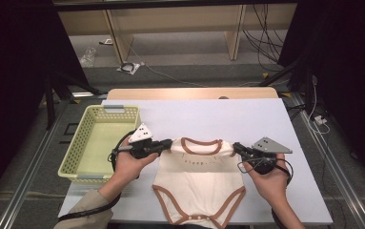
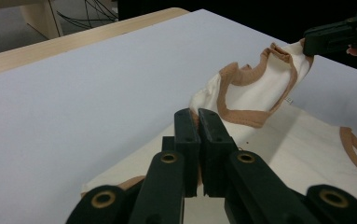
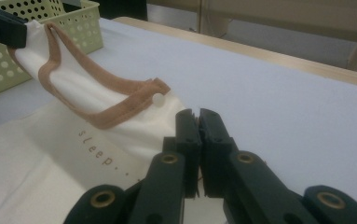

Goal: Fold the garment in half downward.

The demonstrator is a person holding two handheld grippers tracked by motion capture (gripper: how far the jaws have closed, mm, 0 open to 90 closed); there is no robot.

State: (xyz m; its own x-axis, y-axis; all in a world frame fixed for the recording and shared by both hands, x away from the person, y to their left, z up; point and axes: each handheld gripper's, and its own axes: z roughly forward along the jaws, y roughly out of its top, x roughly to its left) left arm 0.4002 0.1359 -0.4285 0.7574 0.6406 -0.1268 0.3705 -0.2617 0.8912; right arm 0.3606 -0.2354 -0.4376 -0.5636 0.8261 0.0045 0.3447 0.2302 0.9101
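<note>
From the high view, I hold the cream bodysuit (image 1: 199, 179) by its two shoulders over the white bench (image 1: 228, 117). My left hand-held gripper (image 1: 167, 143) pinches the left shoulder and my right hand-held gripper (image 1: 237, 146) pinches the right one, so the brown-trimmed neckline is stretched between them, while the lower part with the brown leg trims lies flat on the bench toward me. A pale green basket (image 1: 82, 143) sits on the bench just beside my left hand (image 1: 131, 162).

In the left gripper view, my jaws are pressed together on the bodysuit's (image 2: 260, 93) shoulder fabric, and the neckline rises away to my other gripper (image 2: 341, 35) at the upper right, which grips the far shoulder.

In the right gripper view, my jaws are likewise clamped on the shoulder cloth near a small white snap button (image 3: 158, 98). The word "sleep" is printed on the chest (image 3: 50, 154), and the basket (image 3: 80, 28) stands behind the far shoulder.
</note>
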